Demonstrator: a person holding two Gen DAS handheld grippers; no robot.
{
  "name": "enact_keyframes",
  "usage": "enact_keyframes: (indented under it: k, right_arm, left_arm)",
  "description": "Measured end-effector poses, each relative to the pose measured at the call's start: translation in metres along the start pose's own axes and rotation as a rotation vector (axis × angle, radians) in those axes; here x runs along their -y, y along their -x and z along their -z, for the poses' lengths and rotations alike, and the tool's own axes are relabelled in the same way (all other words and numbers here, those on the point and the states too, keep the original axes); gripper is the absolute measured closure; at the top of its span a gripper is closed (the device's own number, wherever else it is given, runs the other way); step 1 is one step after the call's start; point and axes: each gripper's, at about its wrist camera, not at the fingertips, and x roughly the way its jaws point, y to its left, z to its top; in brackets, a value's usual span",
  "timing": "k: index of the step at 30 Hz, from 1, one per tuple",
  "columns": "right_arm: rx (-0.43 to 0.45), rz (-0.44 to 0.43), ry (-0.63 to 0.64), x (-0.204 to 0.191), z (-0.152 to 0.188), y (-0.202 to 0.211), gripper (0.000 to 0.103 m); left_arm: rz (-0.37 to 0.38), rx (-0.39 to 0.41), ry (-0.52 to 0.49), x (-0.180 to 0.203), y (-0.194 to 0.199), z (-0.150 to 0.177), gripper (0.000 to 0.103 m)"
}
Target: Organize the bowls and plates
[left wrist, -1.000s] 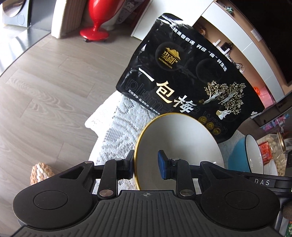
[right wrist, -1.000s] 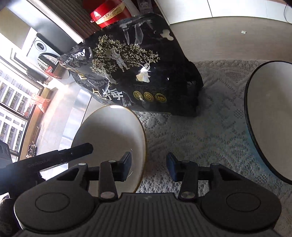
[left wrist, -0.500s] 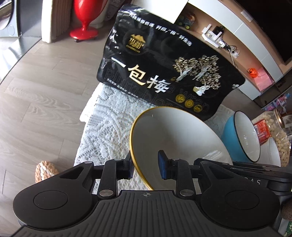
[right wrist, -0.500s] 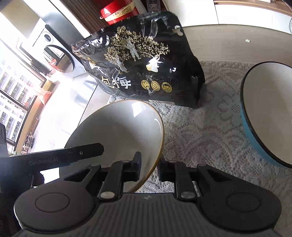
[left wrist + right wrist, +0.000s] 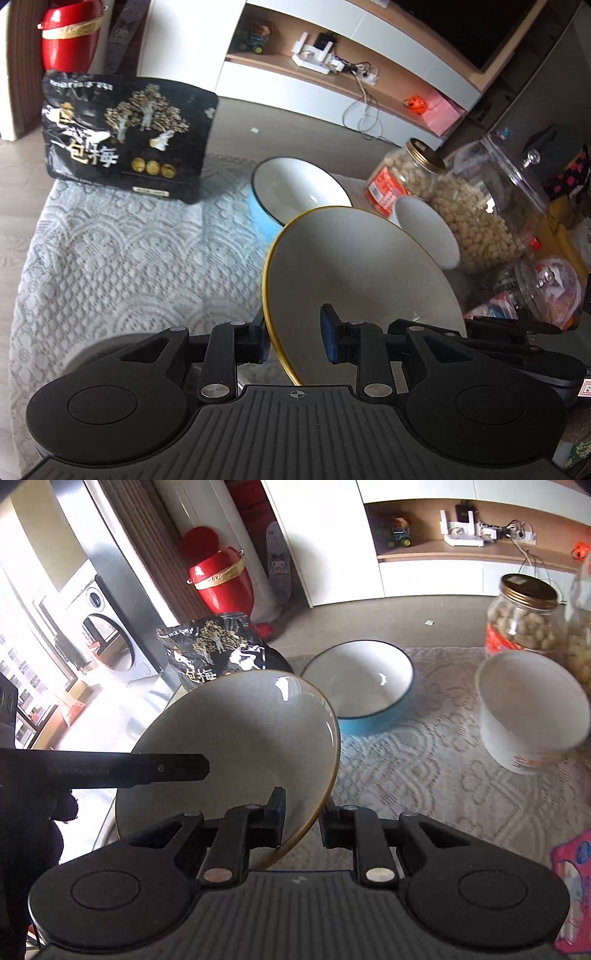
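Observation:
A white bowl with a gold rim [image 5: 362, 273] is held tilted above the lace-covered table, gripped on opposite sides. My left gripper [image 5: 295, 339] straddles its rim, one finger outside and one inside. My right gripper [image 5: 304, 819] is shut on the opposite rim of the same bowl [image 5: 236, 738]. A blue bowl with a white inside [image 5: 291, 195] [image 5: 362, 686] sits on the cloth beyond. A plain white bowl [image 5: 428, 229] [image 5: 532, 709] stands to its right.
A black snack bag [image 5: 125, 136] stands at the far left of the lace cloth [image 5: 110, 266]. Glass jars of nuts [image 5: 402, 173] and sweets [image 5: 539, 291] crowd the right side. The TV cabinet and a red vase [image 5: 221, 579] stand on the floor beyond.
Both grippers have swung right with the gold-rimmed bowl, away from the snack bag. The blue bowl and the white bowl have come into fuller view ahead.

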Motion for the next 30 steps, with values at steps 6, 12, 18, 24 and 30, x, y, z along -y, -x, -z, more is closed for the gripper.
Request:
enact_keyframes:
  k: [6,12,18,24,30]
  right_arm:
    - [0.007,0.101,0.030,0.041,0.068,0.028,0.083]
    - [0.000,0.121,-0.020,0.075,0.109,0.025,0.083]
    - [0.021,0.089,-0.057,0.091,0.131,0.022,0.082]
    - [-0.011,0.021,-0.110,0.101,0.143,0.019,0.081]
    - [0.001,0.053,-0.095,0.098,0.145,0.022,0.081]
  left_arm:
    - [0.021,-0.047,-0.064,0.046,-0.039,0.059,0.072]
    - [0.005,-0.120,-0.075,0.061,-0.074,0.100,0.072]
    - [0.030,-0.119,-0.044,0.062,-0.077,0.120,0.072]
    - [0.013,-0.163,-0.047,0.066,-0.087,0.129,0.075]
    - [0.004,-0.169,-0.056,0.067,-0.085,0.129,0.075]
